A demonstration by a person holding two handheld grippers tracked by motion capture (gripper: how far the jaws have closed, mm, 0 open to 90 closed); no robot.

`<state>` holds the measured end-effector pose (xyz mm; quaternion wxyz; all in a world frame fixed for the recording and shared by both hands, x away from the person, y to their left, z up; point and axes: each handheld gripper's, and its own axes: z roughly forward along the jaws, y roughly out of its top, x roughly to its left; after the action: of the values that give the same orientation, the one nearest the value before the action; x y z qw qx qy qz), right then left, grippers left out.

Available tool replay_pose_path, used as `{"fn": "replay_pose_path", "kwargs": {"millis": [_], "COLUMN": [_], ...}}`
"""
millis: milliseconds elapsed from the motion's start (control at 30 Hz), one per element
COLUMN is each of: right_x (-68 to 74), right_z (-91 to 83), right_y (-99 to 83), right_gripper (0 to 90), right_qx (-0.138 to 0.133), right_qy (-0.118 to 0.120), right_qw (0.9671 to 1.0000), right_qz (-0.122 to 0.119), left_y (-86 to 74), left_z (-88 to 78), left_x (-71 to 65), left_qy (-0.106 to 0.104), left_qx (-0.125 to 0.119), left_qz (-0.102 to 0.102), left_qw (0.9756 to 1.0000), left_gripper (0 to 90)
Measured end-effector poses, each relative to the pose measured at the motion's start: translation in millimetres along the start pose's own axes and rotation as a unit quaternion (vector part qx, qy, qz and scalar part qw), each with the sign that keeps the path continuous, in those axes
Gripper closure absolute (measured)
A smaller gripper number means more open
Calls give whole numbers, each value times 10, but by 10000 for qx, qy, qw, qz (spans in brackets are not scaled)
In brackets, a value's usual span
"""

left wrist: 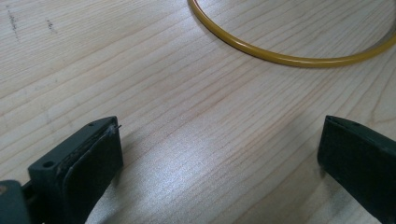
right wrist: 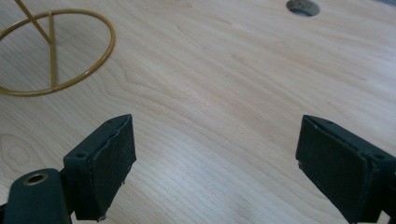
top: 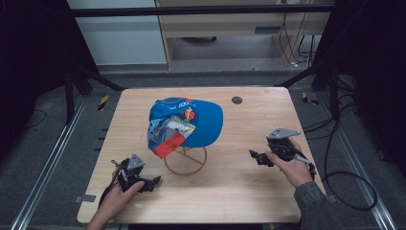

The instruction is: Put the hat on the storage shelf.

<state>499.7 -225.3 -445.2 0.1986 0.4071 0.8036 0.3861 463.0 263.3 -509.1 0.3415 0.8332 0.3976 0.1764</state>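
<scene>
Centrally on the wooden counter (top: 249, 191) stands a gold wire stand (top: 186, 161), its ring base flat on the wood, with a blue cap (top: 186, 125) perched on top, a little nearer the far edge than the near one. Toward the near left corner, the left claw (top: 154, 182) rests held in a hand (top: 115, 199), jaws spread wide over bare wood, the stand's ring just ahead. Near the right edge, the right claw (top: 253, 155) sits in the other hand (top: 294, 170), jaws likewise spread, pinching nothing. A small dark disc (top: 236, 100) lies near the far edge.
</scene>
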Motion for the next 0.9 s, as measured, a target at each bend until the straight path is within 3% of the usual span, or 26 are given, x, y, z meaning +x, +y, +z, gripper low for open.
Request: {"fn": "replay_pose_path", "kwargs": {"millis": [367,600,900], "right_x": [78,4,-30], "right_z": [260,404,492], "right_y": [-124,-177,-212], "right_gripper": [123,89,63], "right_qx": [189,311,304], "right_qy": [81,101,8], "right_qw": [9996,9984,9980], "right_qz": [168,456,559], "left_y": [0,-2,-2], "left_z": [-1,-2,-3], "left_x": [0,-1,-2], "left_qy": [-3,2,1], "left_qx": [2,3,5], "left_qz": [1,-3,-3], "left_qw": [10000,10000,10000], "left_gripper": [0,0,0]}}
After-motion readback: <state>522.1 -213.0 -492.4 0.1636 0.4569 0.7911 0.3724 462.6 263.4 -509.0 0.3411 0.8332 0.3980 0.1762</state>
